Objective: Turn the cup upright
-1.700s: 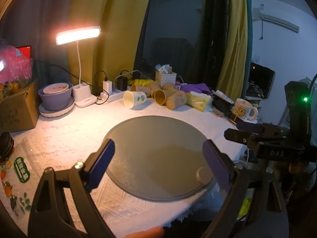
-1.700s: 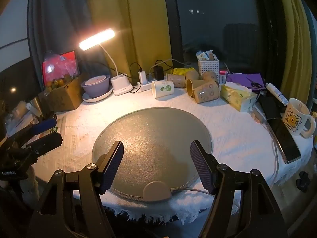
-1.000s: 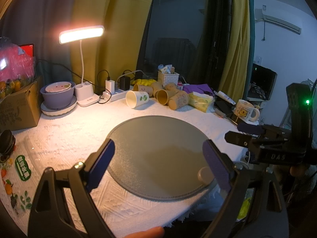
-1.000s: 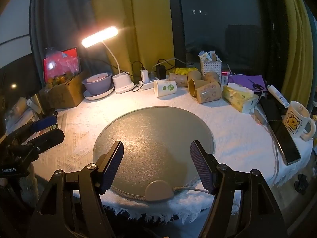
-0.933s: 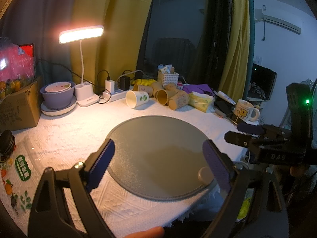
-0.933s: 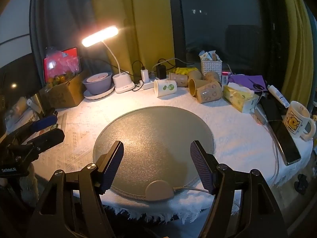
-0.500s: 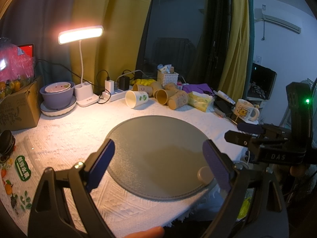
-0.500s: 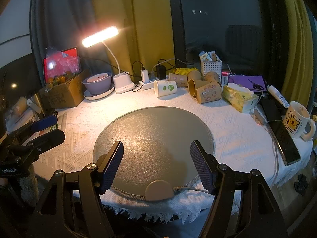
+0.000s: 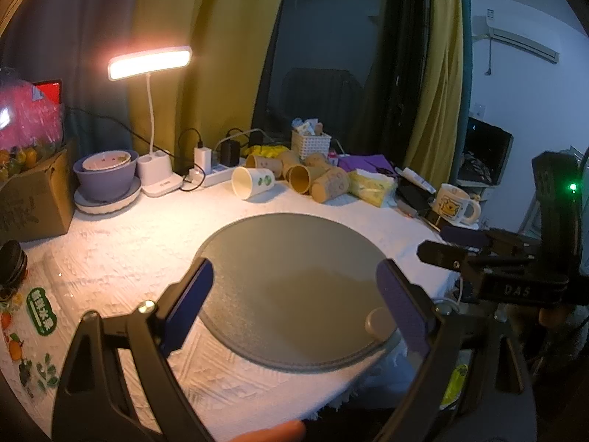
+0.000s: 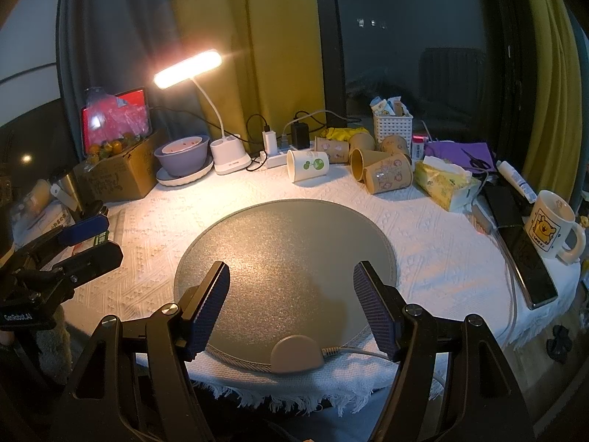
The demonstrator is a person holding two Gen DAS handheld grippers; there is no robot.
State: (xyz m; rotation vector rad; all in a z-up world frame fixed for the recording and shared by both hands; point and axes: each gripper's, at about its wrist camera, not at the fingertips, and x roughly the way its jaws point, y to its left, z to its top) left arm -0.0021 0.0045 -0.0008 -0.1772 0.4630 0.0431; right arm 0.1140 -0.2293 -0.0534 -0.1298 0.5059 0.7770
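A white paper cup with a green print (image 9: 253,182) (image 10: 307,165) lies on its side at the back of the table, mouth facing left. Several brown paper cups (image 9: 319,184) (image 10: 386,176) lie on their sides just to its right. My left gripper (image 9: 294,302) is open and empty, over the near edge of the round grey mat (image 9: 294,258). My right gripper (image 10: 300,304) is open and empty, over the mat's near edge (image 10: 287,243). Both grippers are far from the cups. The right gripper also shows at the right of the left wrist view (image 9: 452,246).
A lit desk lamp (image 10: 224,147), a purple bowl on a plate (image 10: 182,160), a power strip (image 10: 274,158) and a cardboard box (image 10: 117,173) line the back left. A white basket (image 10: 392,125), tissue pack (image 10: 443,184), phone (image 10: 526,258) and yellow-print mug (image 10: 552,224) sit on the right.
Both views have drifted very slightly; both grippers stay open and empty. Nothing on the table has moved.
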